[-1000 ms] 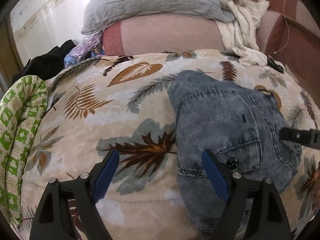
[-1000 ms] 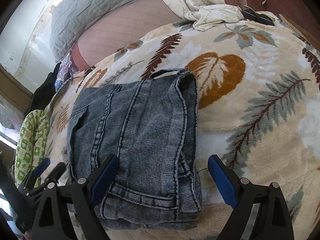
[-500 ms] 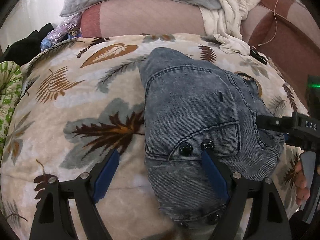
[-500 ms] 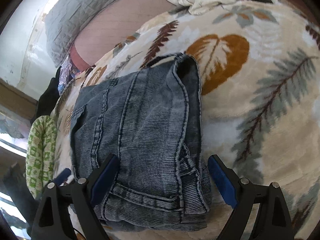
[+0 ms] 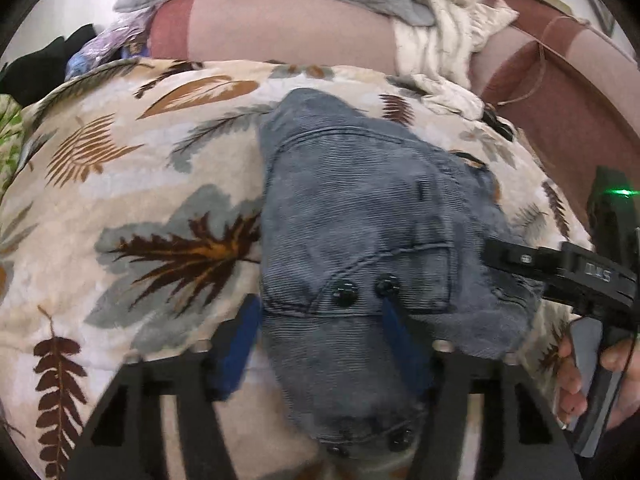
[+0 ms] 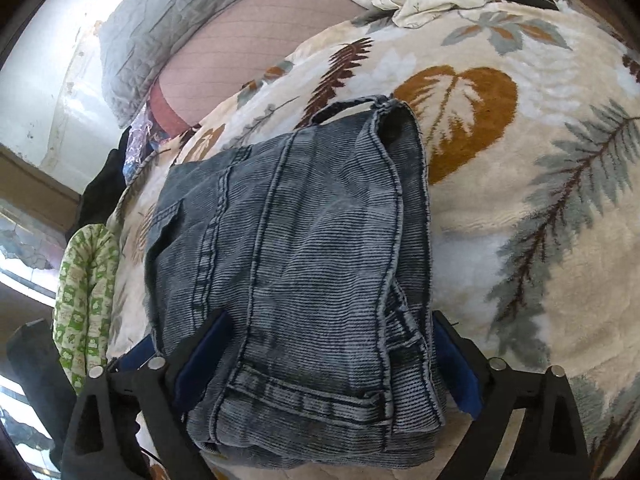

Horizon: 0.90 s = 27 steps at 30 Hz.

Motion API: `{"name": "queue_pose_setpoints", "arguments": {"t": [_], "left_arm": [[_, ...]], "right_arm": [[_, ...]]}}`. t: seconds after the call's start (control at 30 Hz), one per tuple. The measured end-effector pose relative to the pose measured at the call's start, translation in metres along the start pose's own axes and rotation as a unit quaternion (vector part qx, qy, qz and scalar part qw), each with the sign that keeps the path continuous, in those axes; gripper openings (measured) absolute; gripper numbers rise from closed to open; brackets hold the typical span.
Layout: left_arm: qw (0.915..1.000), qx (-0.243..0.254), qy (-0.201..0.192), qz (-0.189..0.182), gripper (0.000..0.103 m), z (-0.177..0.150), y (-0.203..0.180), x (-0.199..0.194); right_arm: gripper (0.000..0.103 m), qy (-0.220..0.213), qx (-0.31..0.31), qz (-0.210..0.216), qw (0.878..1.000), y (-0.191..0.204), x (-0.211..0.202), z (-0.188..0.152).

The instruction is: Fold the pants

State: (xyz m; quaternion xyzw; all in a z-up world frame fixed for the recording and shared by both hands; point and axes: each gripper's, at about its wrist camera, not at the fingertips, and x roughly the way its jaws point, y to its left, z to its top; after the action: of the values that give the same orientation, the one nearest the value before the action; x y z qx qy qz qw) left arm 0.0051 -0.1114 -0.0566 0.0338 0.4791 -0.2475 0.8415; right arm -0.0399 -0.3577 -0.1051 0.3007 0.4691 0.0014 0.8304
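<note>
- My denim pants (image 6: pixel 296 272) already sit as a compact folded bundle on the leaf-print blanket (image 6: pixel 520 208).
- Left tongs (image 5: pixel 320 344) have just been closing round its edge, not yet pinching.
- Right tongs (image 6: pixel 324 364) stand apart, straddling it.
- I judge only tidying remains.

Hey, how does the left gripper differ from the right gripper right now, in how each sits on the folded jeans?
The left gripper straddles the jeans' button end, while the right gripper straddles the waistband end. The left gripper's jaws have just been closing on the denim between them; the right gripper's stand wide, either side of the whole fold. The left gripper's pads look blurred, the right's sharp. Both have blue pads and point down at the leaf-print blanket.
</note>
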Motion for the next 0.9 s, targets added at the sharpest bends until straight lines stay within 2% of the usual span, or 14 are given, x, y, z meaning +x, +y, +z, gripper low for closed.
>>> {"name": "queue_pose_setpoints", "arguments": {"t": [0.1,0.23,0.37,0.7,0.73,0.8,0.83,0.87,0.9], "left_arm": [[1.0,0.008,-0.004,0.002,0.06,0.0,-0.002,-0.001],[0.9999,-0.002,-0.005,-0.012,0.048,0.001,0.001,-0.002],[0.9998,0.003,-0.012,-0.013,0.042,0.002,-0.001,-0.005],[0.9984,0.022,-0.051,-0.007,0.034,0.009,-0.003,-0.027],[0.998,0.026,-0.057,-0.005,0.03,0.01,-0.004,-0.03],[0.996,0.041,-0.079,-0.01,0.014,0.011,-0.008,-0.04],[0.9938,0.054,-0.095,-0.019,0.011,0.012,-0.011,-0.047],[0.9912,0.07,-0.111,-0.019,0.011,0.012,-0.017,-0.056],[0.9891,0.083,-0.121,-0.004,0.011,0.011,-0.021,-0.06]], "right_arm": [[0.086,-0.006,-0.007,-0.002,1.0,0.004,-0.002,-0.002],[0.079,-0.011,-0.015,-0.006,1.0,0.008,-0.004,-0.004],[0.071,-0.021,-0.031,-0.013,0.999,0.015,-0.008,-0.006],[0.058,-0.066,-0.074,-0.02,0.995,0.036,-0.028,-0.009],[0.056,-0.071,-0.076,-0.016,0.994,0.039,-0.031,-0.009],[0.055,-0.083,-0.087,-0.009,0.993,0.046,-0.038,-0.009],[0.053,-0.088,-0.092,-0.003,0.992,0.05,-0.041,-0.01],[0.044,-0.092,-0.099,0.004,0.991,0.056,-0.043,-0.011],[0.039,-0.096,-0.107,0.004,0.99,0.062,-0.045,-0.012]]}}
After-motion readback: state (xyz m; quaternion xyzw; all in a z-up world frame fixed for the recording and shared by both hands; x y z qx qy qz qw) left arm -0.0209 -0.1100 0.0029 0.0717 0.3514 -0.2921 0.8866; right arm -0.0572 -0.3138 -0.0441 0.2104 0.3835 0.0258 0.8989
